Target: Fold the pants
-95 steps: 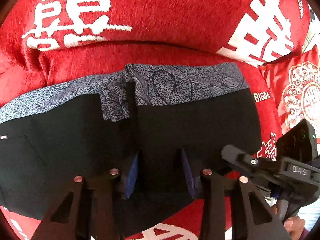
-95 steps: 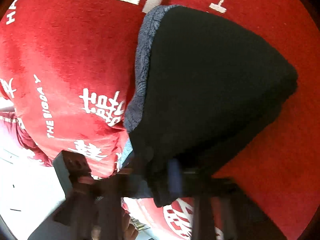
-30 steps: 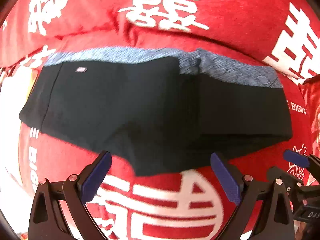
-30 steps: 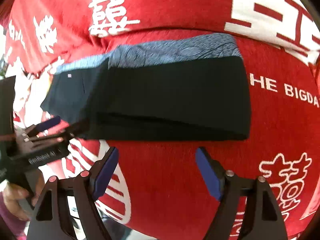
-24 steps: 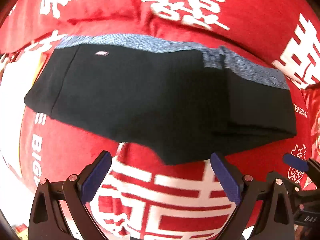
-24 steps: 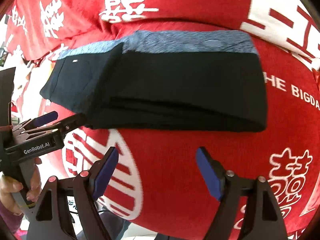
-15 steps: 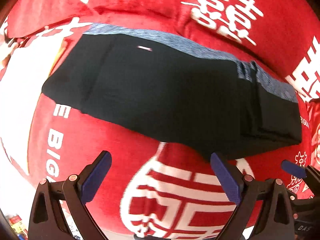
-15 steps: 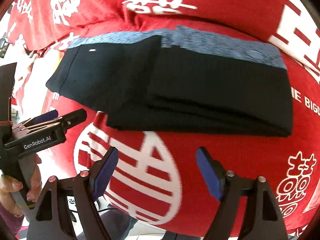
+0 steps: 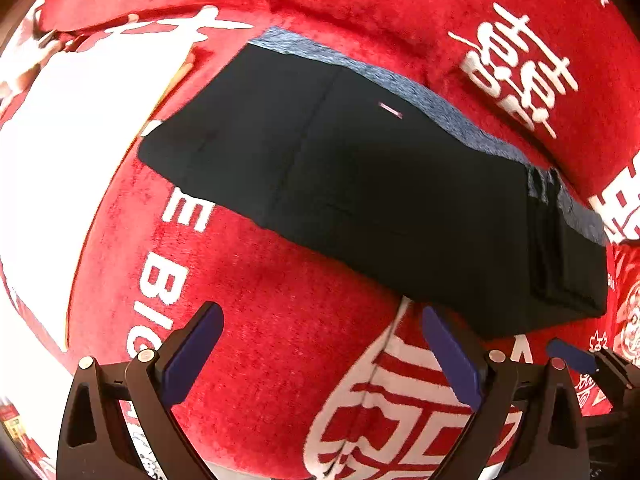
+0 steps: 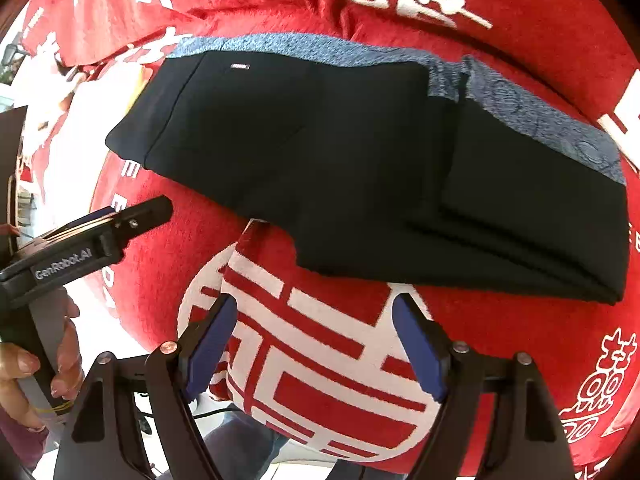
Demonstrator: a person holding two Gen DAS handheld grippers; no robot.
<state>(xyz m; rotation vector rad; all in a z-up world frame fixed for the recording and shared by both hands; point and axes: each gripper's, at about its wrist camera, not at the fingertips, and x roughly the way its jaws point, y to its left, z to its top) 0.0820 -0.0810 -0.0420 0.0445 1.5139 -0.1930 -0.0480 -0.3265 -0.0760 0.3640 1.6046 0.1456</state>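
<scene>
The black pants with a blue-grey patterned waistband lie partly folded on a red cloth with white characters; the right end is a thick stacked fold. My left gripper hangs open above the red cloth, just in front of the pants' near edge, with nothing between its blue pads. My right gripper is open too, over the white-and-red emblem, short of the pants. The left gripper's tip shows at the left of the right wrist view, held by a hand.
The red cloth covers a sofa-like seat and back cushion. A red patterned pillow lies at the far right. A bright white area is at the left edge.
Both grippers have slid left along the front of the pants; the garment has shifted toward the right in both views. Both stay open and empty.
</scene>
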